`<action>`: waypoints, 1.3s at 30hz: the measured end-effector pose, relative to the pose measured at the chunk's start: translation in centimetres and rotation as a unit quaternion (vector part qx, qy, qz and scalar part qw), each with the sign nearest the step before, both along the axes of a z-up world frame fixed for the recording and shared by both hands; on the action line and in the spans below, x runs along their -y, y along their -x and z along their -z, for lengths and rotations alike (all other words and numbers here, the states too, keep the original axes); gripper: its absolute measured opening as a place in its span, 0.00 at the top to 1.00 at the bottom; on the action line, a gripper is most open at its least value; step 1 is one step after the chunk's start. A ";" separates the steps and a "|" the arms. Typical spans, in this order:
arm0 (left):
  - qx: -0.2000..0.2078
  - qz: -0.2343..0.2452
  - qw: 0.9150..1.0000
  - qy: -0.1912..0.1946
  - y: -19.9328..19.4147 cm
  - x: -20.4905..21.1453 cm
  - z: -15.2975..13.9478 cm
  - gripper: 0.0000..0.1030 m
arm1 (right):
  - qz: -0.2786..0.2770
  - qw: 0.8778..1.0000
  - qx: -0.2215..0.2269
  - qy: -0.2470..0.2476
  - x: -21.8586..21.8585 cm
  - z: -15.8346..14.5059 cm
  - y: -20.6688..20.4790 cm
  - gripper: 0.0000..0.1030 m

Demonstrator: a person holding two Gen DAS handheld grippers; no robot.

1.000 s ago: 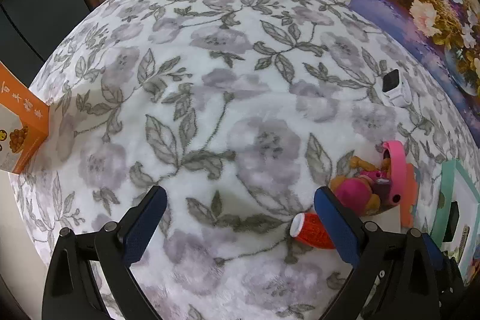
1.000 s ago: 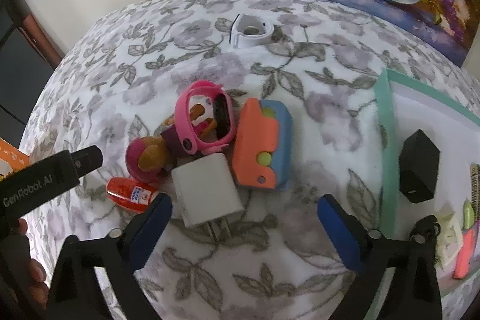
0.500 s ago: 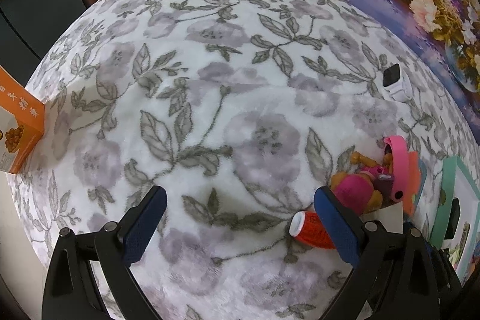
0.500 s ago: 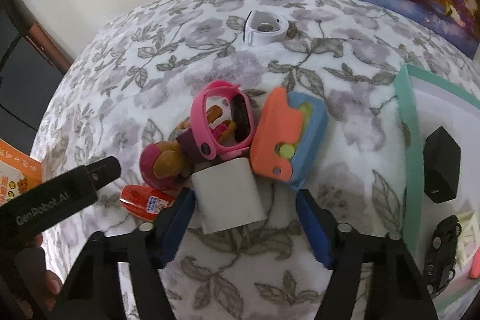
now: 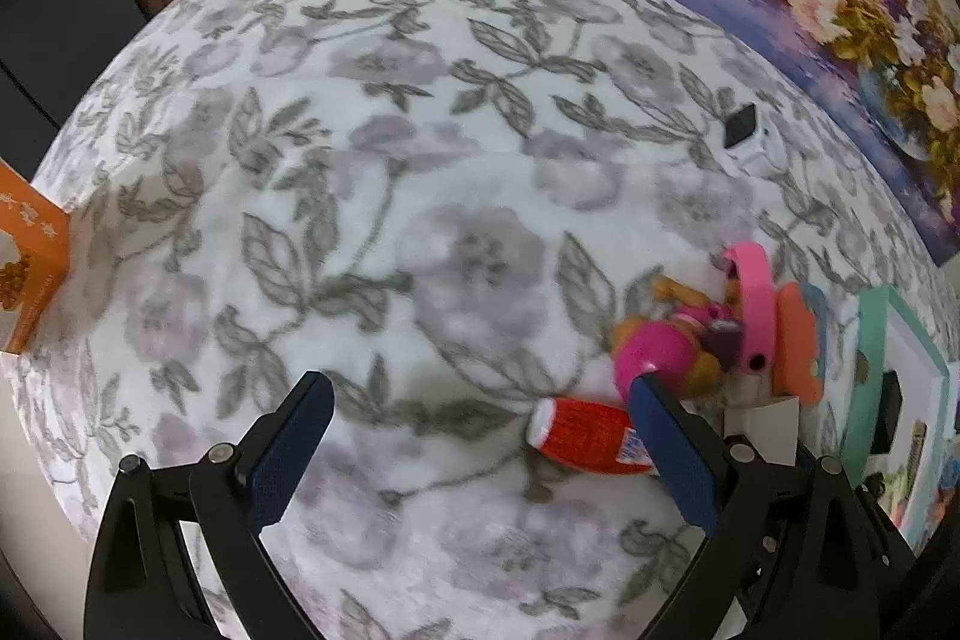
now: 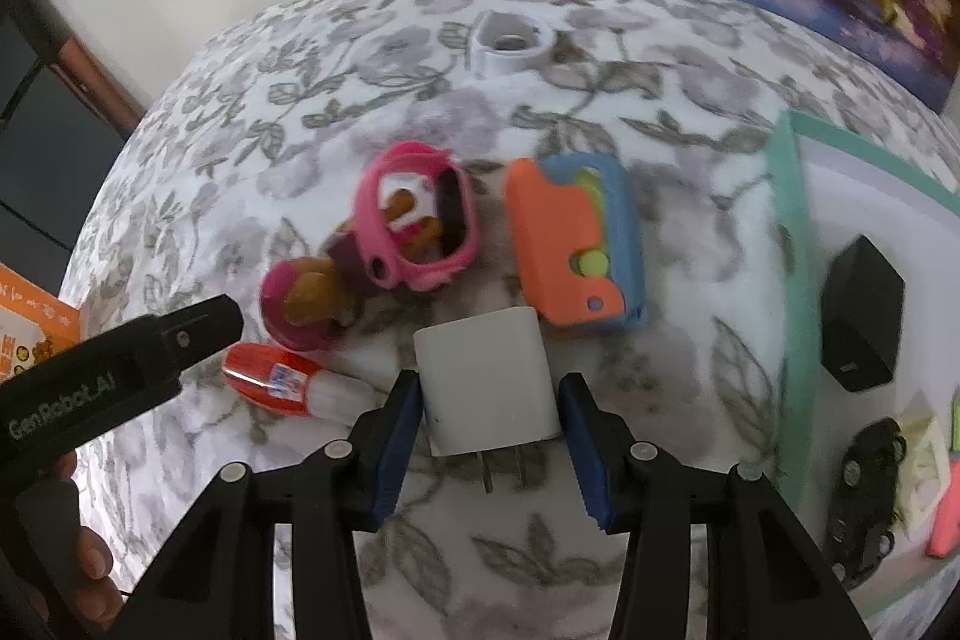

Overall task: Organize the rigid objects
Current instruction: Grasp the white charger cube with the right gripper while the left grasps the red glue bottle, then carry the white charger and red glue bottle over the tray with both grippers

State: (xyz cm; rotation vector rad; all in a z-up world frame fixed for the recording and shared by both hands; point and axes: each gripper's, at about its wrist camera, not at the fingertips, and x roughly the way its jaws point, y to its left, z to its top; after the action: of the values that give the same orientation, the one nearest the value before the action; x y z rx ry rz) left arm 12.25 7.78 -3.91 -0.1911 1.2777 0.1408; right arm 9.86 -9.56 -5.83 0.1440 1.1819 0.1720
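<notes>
The right gripper (image 6: 489, 415) has just been closing: a second ago its jaws stood wide with the white charger (image 6: 487, 381) ahead of the left finger, and now the charger sits squarely between the two blue pads (image 6: 401, 436), its prongs pointing back toward the camera. The pads look to be touching its sides, though a thin gap may remain on the right — the blur makes that hard to settle.

Just beyond the fingertips lie the orange-and-blue toy (image 6: 573, 244) and the pink watch (image 6: 420, 226) looped around a small doll (image 6: 303, 295); the red tube (image 6: 270, 381) rests left of the left finger. To the right, the green-rimmed tray (image 6: 791, 232) holds a black adapter (image 6: 861, 316) and a toy car (image 6: 864, 496).

The left gripper (image 5: 480, 403) hangs open over bare floral cloth (image 5: 390, 172) as before — nothing between its fingers, the red tube partly hidden behind the right one.
</notes>
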 end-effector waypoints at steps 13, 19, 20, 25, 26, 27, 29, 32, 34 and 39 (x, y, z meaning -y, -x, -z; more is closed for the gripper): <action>-0.024 0.043 0.999 0.018 -0.2 3.2 1.4 0.04 | 0.031 0.999 -0.021 0.003 4.4 0.3 1.2 0.54; -0.036 0.060 0.997 0.011 -0.3 4.9 2.2 0.04 | 0.034 0.999 -0.024 -0.001 5.2 0.3 1.5 0.54; -0.038 0.062 0.997 0.010 -0.3 5.1 2.4 0.04 | 0.034 0.999 -0.025 -0.002 5.3 0.3 1.5 0.54; -0.043 0.068 0.997 -0.005 -0.3 6.0 3.0 0.04 | 0.031 0.999 -0.025 -0.005 5.6 0.3 1.6 0.54; -0.043 0.068 0.997 -0.006 -0.2 6.1 3.1 0.05 | 0.031 0.999 -0.025 -0.006 5.5 0.3 1.5 0.54; -0.043 0.068 0.997 -0.006 -0.2 6.4 3.2 0.06 | 0.031 0.999 -0.025 -0.006 5.6 0.3 1.6 0.54; -0.043 0.066 0.997 -0.005 -0.3 6.6 3.6 0.10 | 0.031 0.999 -0.026 -0.007 5.6 0.3 1.6 0.54; -0.042 0.061 0.997 0.003 0.2 6.4 3.9 0.14 | 0.031 0.999 -0.026 -0.008 5.6 0.3 1.6 0.54; -0.038 0.057 0.998 0.000 0.5 6.4 3.7 0.24 | 0.032 0.999 -0.026 -0.009 5.7 0.3 1.6 0.54; -0.034 0.055 0.998 -0.005 1.1 6.5 3.7 0.24 | 0.030 0.999 -0.026 -0.010 5.7 0.3 1.7 0.54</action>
State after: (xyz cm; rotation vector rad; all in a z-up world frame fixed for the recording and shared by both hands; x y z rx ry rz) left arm 11.18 1.32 -7.57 -0.1066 1.3526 0.0599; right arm 8.19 -15.30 -6.11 0.2020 1.2260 0.1266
